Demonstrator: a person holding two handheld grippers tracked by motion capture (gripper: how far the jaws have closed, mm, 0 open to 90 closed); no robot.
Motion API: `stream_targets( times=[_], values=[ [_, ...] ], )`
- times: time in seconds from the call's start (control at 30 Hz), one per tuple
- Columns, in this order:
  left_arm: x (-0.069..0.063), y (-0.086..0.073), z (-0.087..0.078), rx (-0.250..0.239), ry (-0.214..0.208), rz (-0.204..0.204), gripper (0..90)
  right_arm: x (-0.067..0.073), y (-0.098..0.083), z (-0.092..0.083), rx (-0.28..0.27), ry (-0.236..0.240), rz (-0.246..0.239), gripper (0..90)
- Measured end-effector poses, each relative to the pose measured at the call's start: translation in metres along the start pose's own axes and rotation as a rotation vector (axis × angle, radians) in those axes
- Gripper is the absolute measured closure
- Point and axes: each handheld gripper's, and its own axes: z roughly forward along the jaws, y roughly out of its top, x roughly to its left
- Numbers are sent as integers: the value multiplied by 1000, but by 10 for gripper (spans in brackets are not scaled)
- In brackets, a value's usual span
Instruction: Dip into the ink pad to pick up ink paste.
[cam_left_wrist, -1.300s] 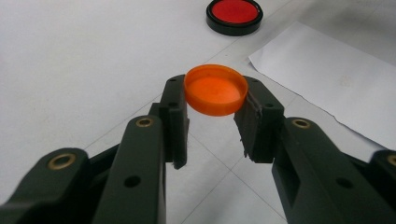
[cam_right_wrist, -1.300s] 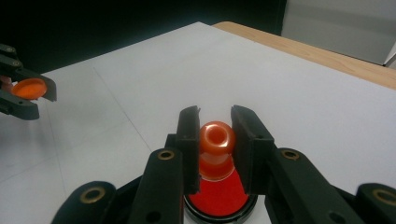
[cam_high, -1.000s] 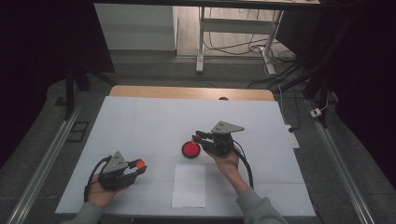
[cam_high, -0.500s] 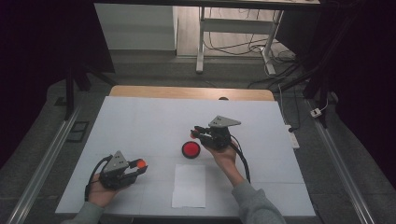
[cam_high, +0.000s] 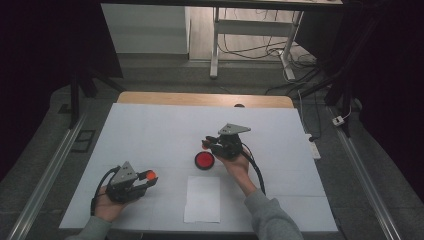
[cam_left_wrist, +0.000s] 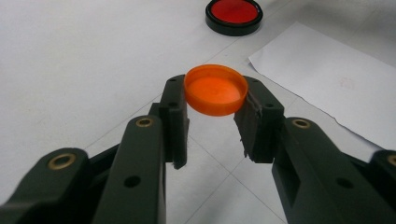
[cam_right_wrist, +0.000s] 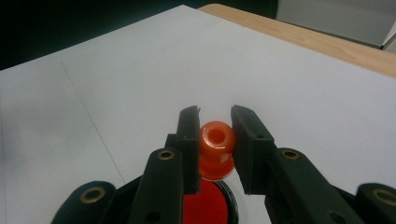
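I'm clamping an orange bottle (cam_right_wrist: 216, 149) in my right tongs (cam_right_wrist: 215, 126) just above the red dish (cam_high: 204, 160); left tongs (cam_left_wrist: 215, 102) are pinching an orange cap (cam_left_wrist: 215, 89) nearby.

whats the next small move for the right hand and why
Probably lower the right gripper a little toward the red ink pad. Its jaws clamp an orange stamp just above the open pad, and the white paper nearby looks unmarked, so inking seems to come first.
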Motion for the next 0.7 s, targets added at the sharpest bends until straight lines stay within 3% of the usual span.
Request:
stream_targets(
  times=[0.27,0.7],
  values=[
    [0,0,0,1,0,0,649,0,-5,7,26,3,7,722],
    [0,0,0,0,1,-1,649,6,-15,10,90,13,-20,722]
  ],
)
